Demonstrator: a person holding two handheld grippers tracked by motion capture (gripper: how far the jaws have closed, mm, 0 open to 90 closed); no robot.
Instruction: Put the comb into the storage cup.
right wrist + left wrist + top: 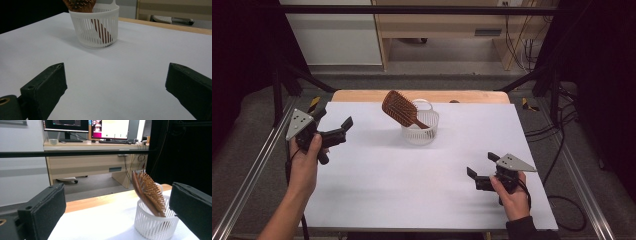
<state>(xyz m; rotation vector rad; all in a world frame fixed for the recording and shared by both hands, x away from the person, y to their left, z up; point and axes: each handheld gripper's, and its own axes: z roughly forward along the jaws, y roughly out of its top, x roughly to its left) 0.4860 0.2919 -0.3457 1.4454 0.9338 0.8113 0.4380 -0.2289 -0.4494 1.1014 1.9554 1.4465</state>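
Observation:
A brown wooden paddle hairbrush (401,109) stands handle-down in a white slotted basket (420,131) at the back middle of the white table, its head leaning left over the rim. The same hairbrush (149,193) and basket (154,223) lie ahead of my left gripper's jaws; the basket (94,27) holds the hairbrush's handle (101,30). My left gripper (334,126) is held above the table's left side, open and empty. Near the front right, my right gripper (481,168) is open and empty, low over the table.
The white table (377,195) has a wooden strip (362,95) along its far edge. Metal frame rails (247,180) run along both sides. Behind the table stand a wooden desk (82,165) with monitors, and cables hang at the right.

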